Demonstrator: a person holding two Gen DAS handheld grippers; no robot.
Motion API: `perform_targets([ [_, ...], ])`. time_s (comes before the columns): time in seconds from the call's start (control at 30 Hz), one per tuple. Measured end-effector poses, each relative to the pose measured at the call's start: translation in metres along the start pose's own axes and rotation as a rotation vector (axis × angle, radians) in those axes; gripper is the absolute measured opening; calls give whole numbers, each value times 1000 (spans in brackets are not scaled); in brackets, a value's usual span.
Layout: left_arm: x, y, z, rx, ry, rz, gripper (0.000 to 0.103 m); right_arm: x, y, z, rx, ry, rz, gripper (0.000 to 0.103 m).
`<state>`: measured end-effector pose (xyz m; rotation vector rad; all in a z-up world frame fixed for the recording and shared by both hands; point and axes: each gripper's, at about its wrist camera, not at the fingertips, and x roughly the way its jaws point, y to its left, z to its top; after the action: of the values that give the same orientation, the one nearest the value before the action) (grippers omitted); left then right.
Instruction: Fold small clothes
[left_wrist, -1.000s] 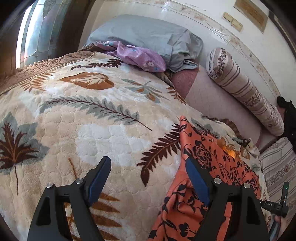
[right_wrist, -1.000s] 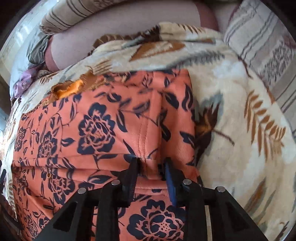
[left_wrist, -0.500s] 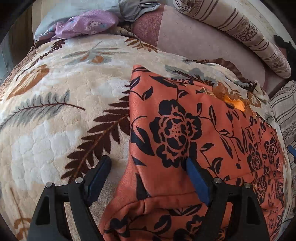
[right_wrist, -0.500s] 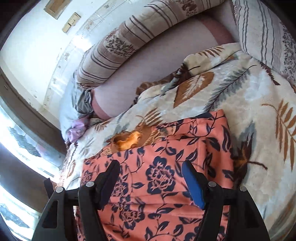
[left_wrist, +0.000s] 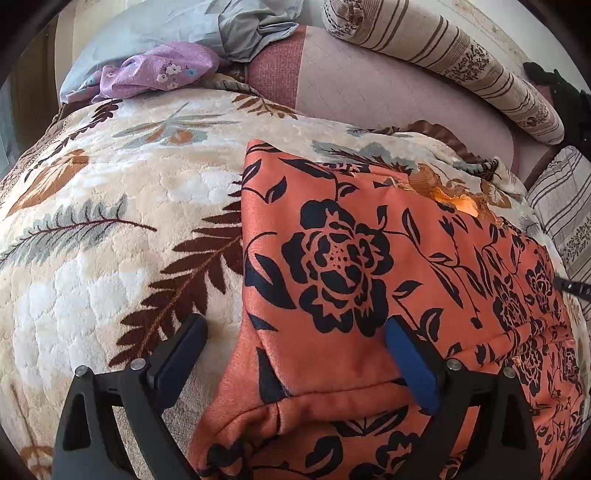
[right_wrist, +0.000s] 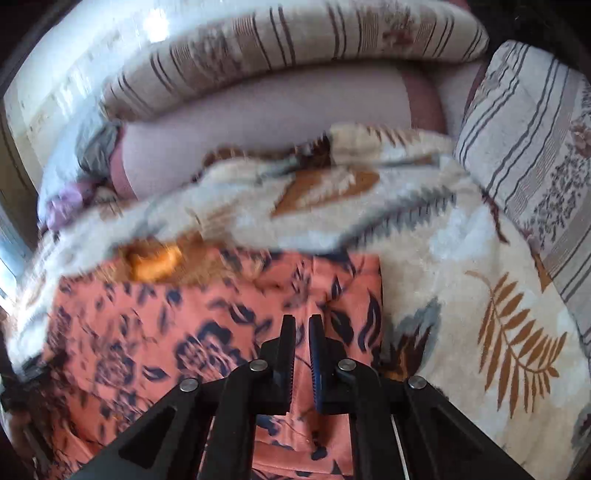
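The orange garment with dark floral print lies on the cream leaf-patterned plush blanket. It looks soft, limp and light; best taken at the hemmed corner. The left gripper has just spread wide astride that corner; the right gripper has just clenched, seemingly empty.

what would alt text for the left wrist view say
An open left gripper hovers over the corner of an orange garment with dark flowers, spread on a cream leaf-patterned blanket. Behind lie a striped bolster and crumpled purple cloth.
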<state>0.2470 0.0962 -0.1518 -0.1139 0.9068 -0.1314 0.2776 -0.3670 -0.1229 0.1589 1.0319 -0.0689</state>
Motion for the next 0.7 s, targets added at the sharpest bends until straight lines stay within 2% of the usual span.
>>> perform_targets([
  [0.03, 0, 0, 0, 0, -1, -1, 97, 1, -13, -6, 61, -2, 46, 11],
  [0.13, 0, 0, 0, 0, -1, -2, 97, -26, -22, -13, 170, -131, 160, 11],
  [0.23, 0, -1, -1, 6, -3, 2, 98, -56, -9, -10, 139, -229, 231, 11],
  [0.27, 0, -1, -1, 5, -4, 1, 98, -59, -3, -10, 126, -235, 276, 17],
  [0.3, 0, -1, -1, 6, -4, 2, 98, -52, 3, -11, 117, -215, 320, 42],
  [0.33, 0, -1, -1, 7, -4, 3, 98, -39, 6, -13, 113, -176, 325, 90],
  [0.37, 0, -1, -1, 7, -4, 3, 98, -23, 6, -19, 121, -118, 270, 103],
  [0.4, 0, -1, -1, 7, -4, 3, 98, 0, 1, -25, 141, -39, 207, 102],
  [0.43, 0, -1, -1, 8, -5, 3, 98, 9, -3, -30, 149, -18, 221, 102],
  [0.47, 0, -1, -1, 8, -5, 3, 98, -2, -1, -31, 137, -68, 222, 102],
  [0.63, 1, -2, -1, 12, -7, 5, 99, -41, 4, -7, 150, -197, 292, 101],
  [0.7, 1, -1, -1, 8, -9, 0, 99, -32, 1, 7, 179, -195, 328, 101],
])
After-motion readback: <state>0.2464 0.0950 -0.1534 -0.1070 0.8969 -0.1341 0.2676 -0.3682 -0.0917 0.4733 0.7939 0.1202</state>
